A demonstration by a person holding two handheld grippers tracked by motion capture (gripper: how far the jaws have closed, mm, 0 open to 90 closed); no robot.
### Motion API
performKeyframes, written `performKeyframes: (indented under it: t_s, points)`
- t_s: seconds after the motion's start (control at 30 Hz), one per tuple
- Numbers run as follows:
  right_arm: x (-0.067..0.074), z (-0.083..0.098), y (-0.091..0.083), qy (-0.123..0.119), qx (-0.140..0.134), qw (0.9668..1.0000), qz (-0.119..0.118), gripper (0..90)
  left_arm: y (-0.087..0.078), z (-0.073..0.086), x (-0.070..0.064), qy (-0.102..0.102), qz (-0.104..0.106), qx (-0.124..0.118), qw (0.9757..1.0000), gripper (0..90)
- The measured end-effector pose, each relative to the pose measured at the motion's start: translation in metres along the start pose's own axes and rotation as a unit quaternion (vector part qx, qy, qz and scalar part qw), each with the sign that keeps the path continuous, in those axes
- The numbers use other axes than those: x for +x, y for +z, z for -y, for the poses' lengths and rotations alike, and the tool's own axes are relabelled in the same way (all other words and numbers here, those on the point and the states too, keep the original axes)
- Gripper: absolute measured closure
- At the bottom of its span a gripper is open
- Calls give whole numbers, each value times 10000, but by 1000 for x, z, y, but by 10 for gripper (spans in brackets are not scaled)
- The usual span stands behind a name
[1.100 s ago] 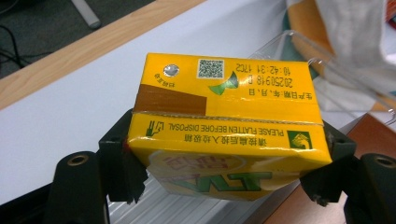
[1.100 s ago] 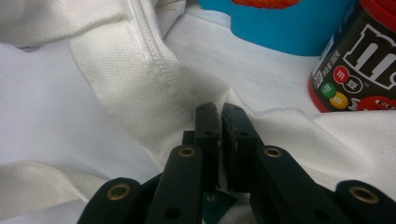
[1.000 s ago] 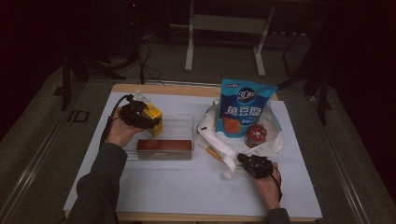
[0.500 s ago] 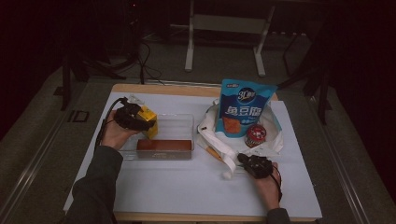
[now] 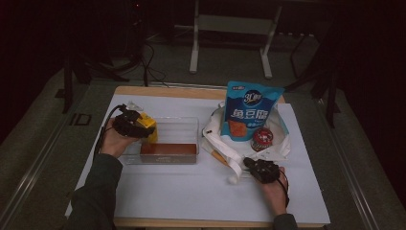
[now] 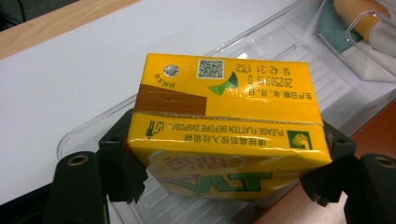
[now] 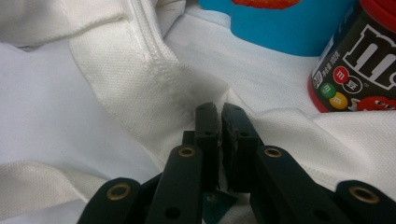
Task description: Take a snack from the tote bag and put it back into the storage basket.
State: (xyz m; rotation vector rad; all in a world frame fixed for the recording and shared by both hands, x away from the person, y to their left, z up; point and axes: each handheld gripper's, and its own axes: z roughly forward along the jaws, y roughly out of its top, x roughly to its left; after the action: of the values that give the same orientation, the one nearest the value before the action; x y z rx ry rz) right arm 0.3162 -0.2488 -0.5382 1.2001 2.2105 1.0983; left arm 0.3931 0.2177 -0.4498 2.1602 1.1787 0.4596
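Gripping yellow carton (image 6: 224, 126) over clear tray (image 5: 184, 125), left jaws; right jaws clenched on white bag (image 7: 140, 88).

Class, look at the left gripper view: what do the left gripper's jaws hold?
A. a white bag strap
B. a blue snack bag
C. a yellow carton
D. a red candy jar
C: the left gripper has its jaws pressed on both sides of the yellow carton, above the clear tray.

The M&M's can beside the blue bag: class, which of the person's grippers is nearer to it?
Right. The right gripper rests on the white bag close to the M&M's can; the left gripper holds a yellow carton over the clear tray.
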Motion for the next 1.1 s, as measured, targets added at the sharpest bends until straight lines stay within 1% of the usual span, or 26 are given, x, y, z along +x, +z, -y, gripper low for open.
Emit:
performKeyframes:
  t_s: [0.3, 0.57, 0.87, 1.1]
  points:
    - [0, 0, 0, -6, 0, 10000, 7, 853, 2, 9, 5, -65, -42, 11, 10000, 282]
    - [0, 0, 0, -6, 2, 10000, 8, 853, -2, 19, 9, -92, -79, -16, 9999, 282]
    - [0, 0, 0, -5, 0, 10000, 7, 852, -6, 27, 8, -54, -111, 11, 9999, 275]
    - [0, 0, 0, -8, 1, 10000, 10, 853, -9, 30, 5, -116, -197, 41, 9997, 271]
